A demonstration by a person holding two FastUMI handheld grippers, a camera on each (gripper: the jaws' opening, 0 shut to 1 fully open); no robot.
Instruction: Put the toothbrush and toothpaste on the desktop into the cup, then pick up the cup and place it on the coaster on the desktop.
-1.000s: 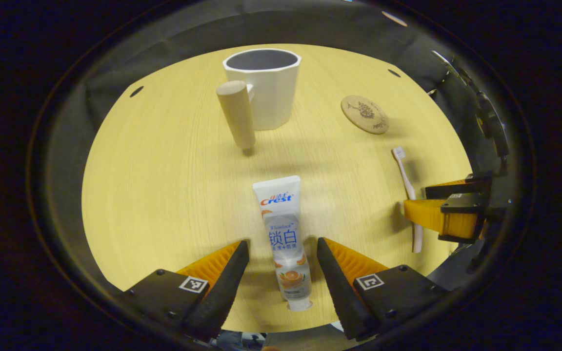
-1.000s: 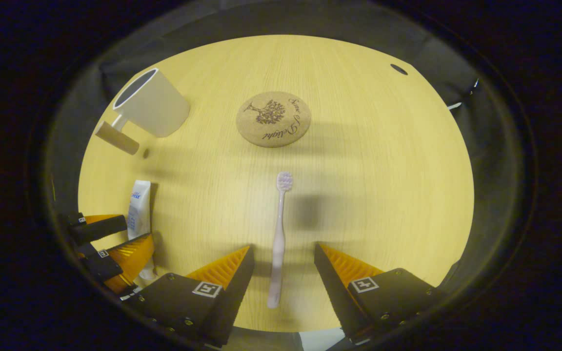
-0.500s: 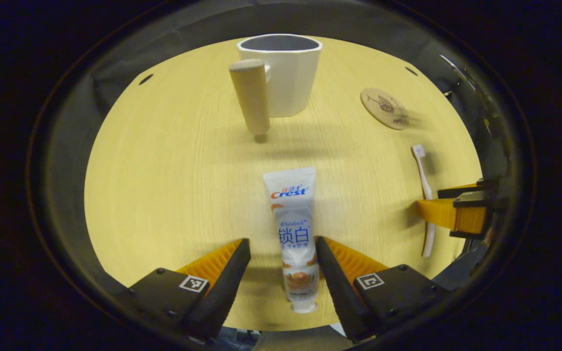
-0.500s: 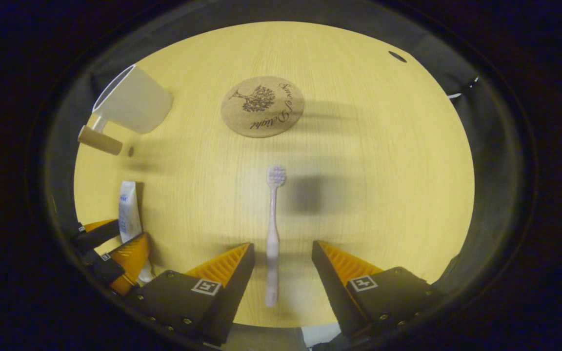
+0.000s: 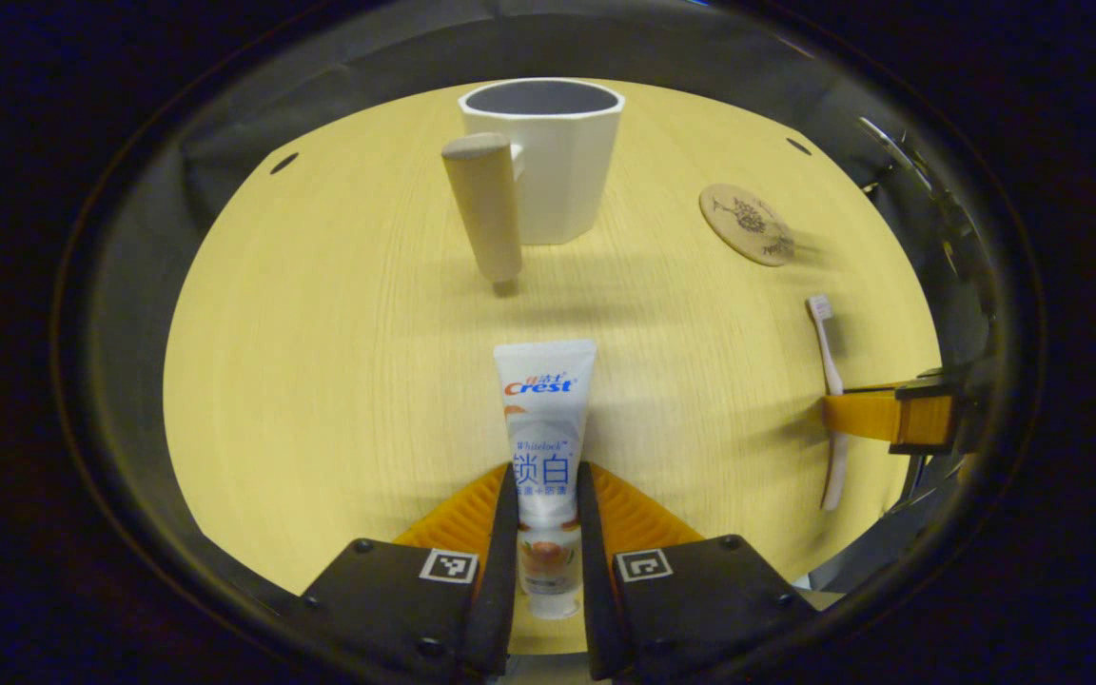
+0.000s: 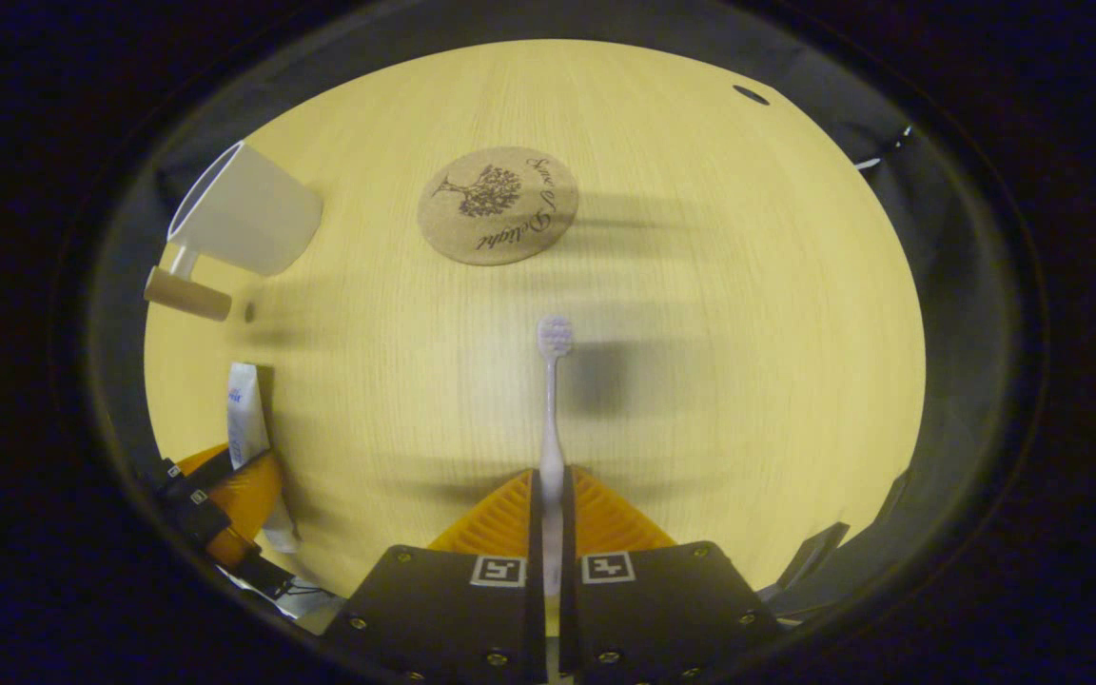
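Change since a second ago: both pairs of fingers have closed from wide open onto their objects; neither object has shifted much on the desktop (image 5: 320,362).
Left gripper (image 5: 548,495): clenched on the toothpaste (image 5: 545,419), fingers pressing the lower half of the tube near the cap end, bottom centre of the left gripper view. Crimped end points up-frame toward the cup.
Right gripper (image 6: 553,499): clamped on the toothbrush (image 6: 553,400), gripping the handle low down, bottom centre of the right gripper view. Bristle head points up-frame toward the coaster.
Cup (image 5: 548,157): upright, open mouth up, top centre of the left gripper view; wooden handle (image 5: 486,214) sticks out toward the camera.
Coaster (image 6: 497,204): bare, upper centre of the right gripper view, well apart from the cup.
Lift status: cannot tell whether either item is clear of the desktop yet; both look flat on it.
Step in hand: securing both grasps before the carry.
Doing it well: lift straight up, tip each item upright, lower it into the cup mouth clear of the rim. Go one at a time so the grippers do not crowd over the cup. Soft tube may flex; keep the squeeze moderate.
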